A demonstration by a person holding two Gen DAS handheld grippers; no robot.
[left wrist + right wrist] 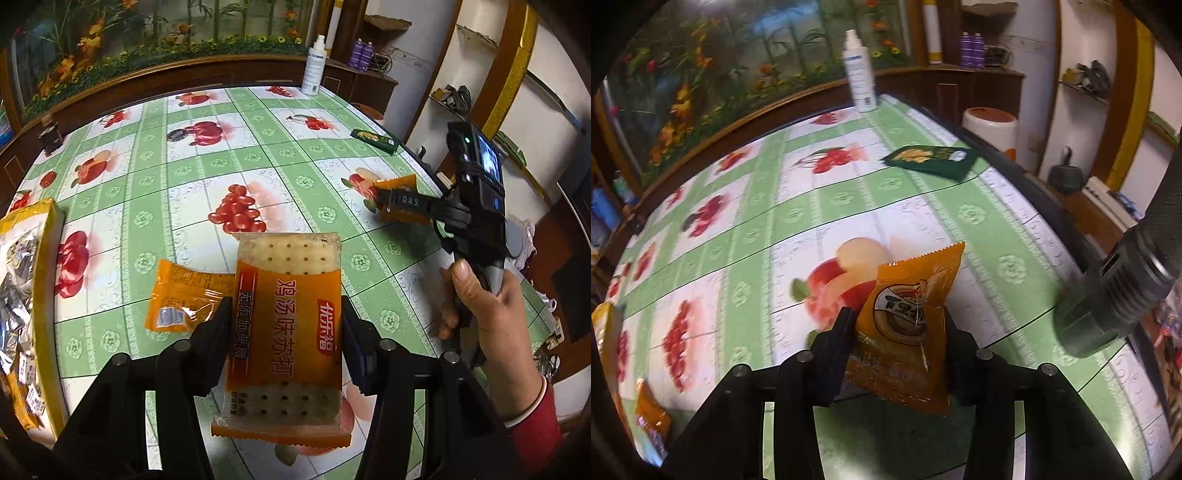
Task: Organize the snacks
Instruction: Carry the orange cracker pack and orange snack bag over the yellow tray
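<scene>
My left tongs [286,314] are clamping a cracker pack [286,332], its lower end cut off behind the jaws. My right tongs [897,328] are pinching an orange snack packet [908,325], blurred, above the green fruit-print tablecloth [221,166]; a yellow box [29,295] is sitting half out of frame.

cracker pack [284,332] – clamped, orange packet [910,325] – gripped
</scene>
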